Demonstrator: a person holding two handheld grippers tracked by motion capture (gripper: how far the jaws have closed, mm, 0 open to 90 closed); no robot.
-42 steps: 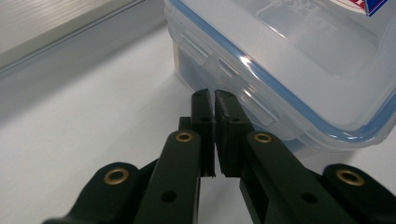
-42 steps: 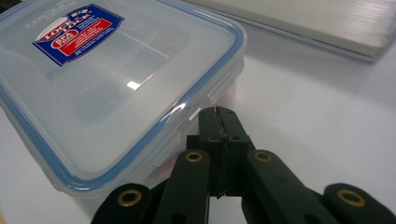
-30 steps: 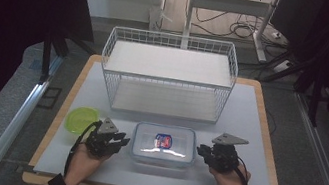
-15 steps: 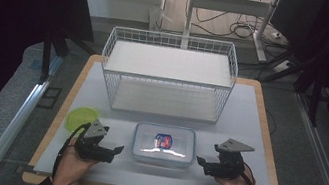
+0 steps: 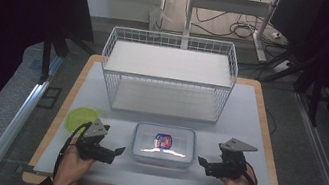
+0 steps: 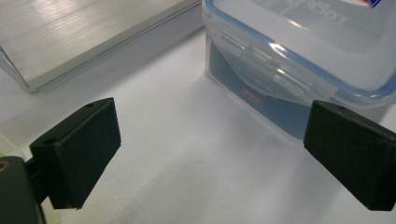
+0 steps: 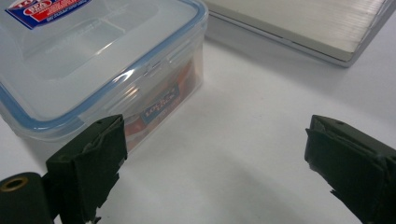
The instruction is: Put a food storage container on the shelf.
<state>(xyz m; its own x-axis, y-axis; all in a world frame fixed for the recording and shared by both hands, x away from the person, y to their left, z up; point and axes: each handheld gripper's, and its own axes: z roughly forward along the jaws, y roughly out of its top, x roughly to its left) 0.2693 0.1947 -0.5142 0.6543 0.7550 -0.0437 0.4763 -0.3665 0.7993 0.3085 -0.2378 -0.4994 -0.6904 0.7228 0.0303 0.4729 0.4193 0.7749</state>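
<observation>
- Both grippers have been drawn back from the lidded container [image 5: 164, 144]; jaws have just been opening, now spread, nothing between;
- left gripper [image 5: 114, 151], right gripper [image 5: 202, 163] flank it on the tabletop [image 5: 249, 117].

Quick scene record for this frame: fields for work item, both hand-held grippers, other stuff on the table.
work item: clear lidded container, lid on, near edge of table, between the two grippers
left hand-held gripper: jaws have just been opening, now wide, nothing between them, short of container's left end
right hand-held gripper: jaws have just been opening, now wide, nothing between them, short of container's right end
behind container: white wire basket
left of container: green bowl
surface: white table
</observation>
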